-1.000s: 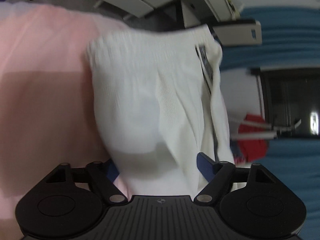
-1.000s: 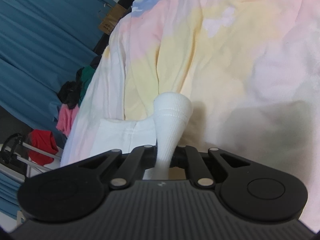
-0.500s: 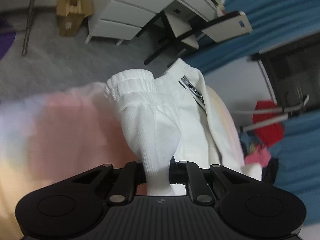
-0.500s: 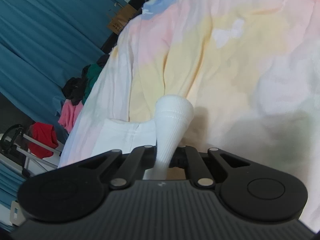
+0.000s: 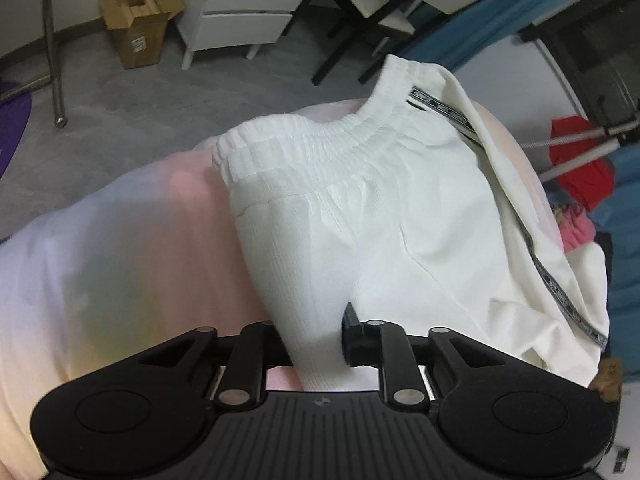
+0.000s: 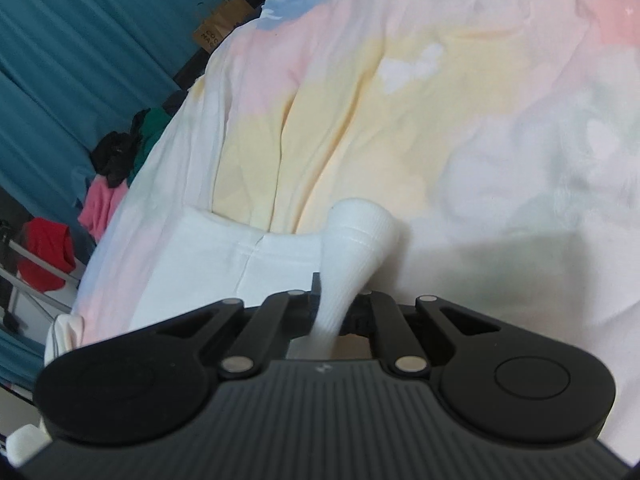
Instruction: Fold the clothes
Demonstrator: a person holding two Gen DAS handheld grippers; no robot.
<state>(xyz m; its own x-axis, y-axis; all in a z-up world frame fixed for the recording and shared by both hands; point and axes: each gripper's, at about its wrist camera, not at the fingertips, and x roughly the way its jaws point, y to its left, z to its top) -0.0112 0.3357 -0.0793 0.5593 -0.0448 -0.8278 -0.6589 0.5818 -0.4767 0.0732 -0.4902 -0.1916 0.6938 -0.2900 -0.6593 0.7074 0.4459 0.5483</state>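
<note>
Your white shorts (image 5: 384,216) were ribbed knit with a gathered elastic waistband running across the upper middle of the left wrist view, plus a dark patterned tape down the side toward the right edge; whatever was printed on it was too small to read. They lay bunched on the pastel tie-dye blanket (image 5: 120,248), which filled the left half of that frame.

Your left gripper (image 5: 316,340) at bottom center had a fold of the shorts between its jaws, and the jaws were opening, still pretty narrow. Your right gripper (image 6: 340,312) was clamped tight on a rolled hem end of the shorts (image 6: 352,248), low center in the right wrist view, the rest of the fabric spreading flat to the left.

Room-wise, the blanket edge dropped to grey floor across the upper left of the left view, with a cardboard box (image 5: 138,28) and white drawers (image 5: 248,4) beyond. Loads of open blanket on the right of the right view. A brown tag (image 6: 218,30) at upper left had lettering, unreadable.
</note>
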